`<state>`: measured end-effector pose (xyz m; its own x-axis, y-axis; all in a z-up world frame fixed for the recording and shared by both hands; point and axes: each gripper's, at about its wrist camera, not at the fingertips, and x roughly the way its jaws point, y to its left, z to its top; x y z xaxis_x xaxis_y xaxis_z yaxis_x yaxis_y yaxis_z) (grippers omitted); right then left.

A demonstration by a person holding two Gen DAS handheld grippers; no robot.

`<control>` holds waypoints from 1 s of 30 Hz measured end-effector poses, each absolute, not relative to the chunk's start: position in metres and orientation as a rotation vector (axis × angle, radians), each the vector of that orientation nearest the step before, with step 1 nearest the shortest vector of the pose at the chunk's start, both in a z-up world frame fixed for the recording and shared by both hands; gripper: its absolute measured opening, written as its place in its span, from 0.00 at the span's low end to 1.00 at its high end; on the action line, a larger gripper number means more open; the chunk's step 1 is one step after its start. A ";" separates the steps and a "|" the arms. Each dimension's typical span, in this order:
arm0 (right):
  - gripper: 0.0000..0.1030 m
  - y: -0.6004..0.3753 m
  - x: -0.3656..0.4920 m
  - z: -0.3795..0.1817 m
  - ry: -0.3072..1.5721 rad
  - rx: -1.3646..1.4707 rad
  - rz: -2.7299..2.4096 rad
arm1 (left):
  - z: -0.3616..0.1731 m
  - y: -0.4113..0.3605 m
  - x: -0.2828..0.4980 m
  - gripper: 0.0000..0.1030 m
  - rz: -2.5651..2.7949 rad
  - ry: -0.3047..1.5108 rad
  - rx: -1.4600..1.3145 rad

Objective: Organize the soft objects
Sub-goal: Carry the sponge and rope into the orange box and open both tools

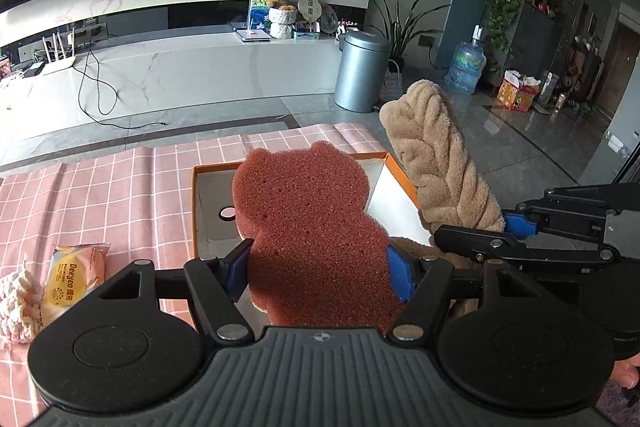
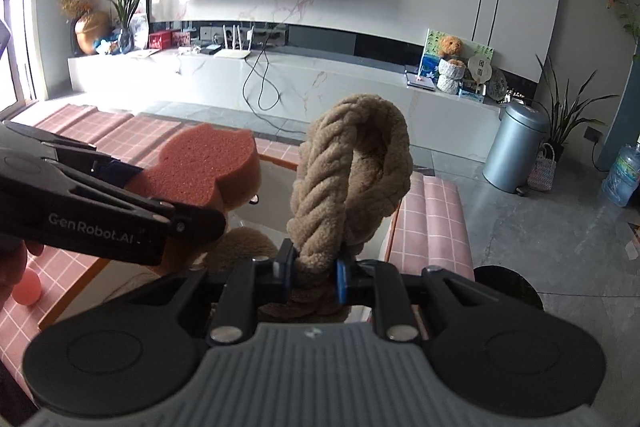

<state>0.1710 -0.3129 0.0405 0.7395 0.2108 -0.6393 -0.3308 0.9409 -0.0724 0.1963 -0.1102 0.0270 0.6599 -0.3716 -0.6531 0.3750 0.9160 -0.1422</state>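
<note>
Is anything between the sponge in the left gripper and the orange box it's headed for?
Nothing visible blocks it. The bear-shaped sponge, clamped in the left gripper, hangs over the open orange box. The braided plush, held by the right gripper, sits alongside, not underneath.

A reddish-brown, bear-shaped porous sponge (image 1: pixel 316 227) is seen. A beige plush braided knot (image 1: pixel 440 163) is noted. An orange-rimmed, white-lined cardboard box (image 1: pixel 196 203) is recorded on a pink cloth gridded in white (image 1: pixel 120 187). Blue pads (image 1: pixel 400 275) are borne on black gripper fingers. A yellow snack packet (image 1: pixel 74 279) and a cream-and-pink knitted piece (image 1: pixel 16 303) are noted.
</note>
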 end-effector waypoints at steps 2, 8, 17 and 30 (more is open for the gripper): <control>0.18 -0.312 0.185 0.034 0.713 -0.206 0.309 | 0.023 -0.114 0.202 0.75 -0.423 0.750 0.029; 0.18 -0.304 0.227 0.007 0.846 -0.283 0.329 | 0.010 -0.121 0.215 0.75 -0.426 0.779 0.110; 0.18 -0.291 0.252 -0.018 0.916 -0.359 0.338 | -0.005 -0.125 0.225 0.76 -0.410 0.808 0.192; 0.37 -0.287 0.238 -0.020 0.870 -0.426 0.283 | -0.013 -0.127 0.219 0.83 -0.358 0.786 0.284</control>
<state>0.2384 -0.2873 -0.0198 0.6157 0.0674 -0.7851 -0.4078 0.8798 -0.2444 0.2186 -0.1274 -0.0131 0.6517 -0.2068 -0.7298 0.4149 0.9026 0.1148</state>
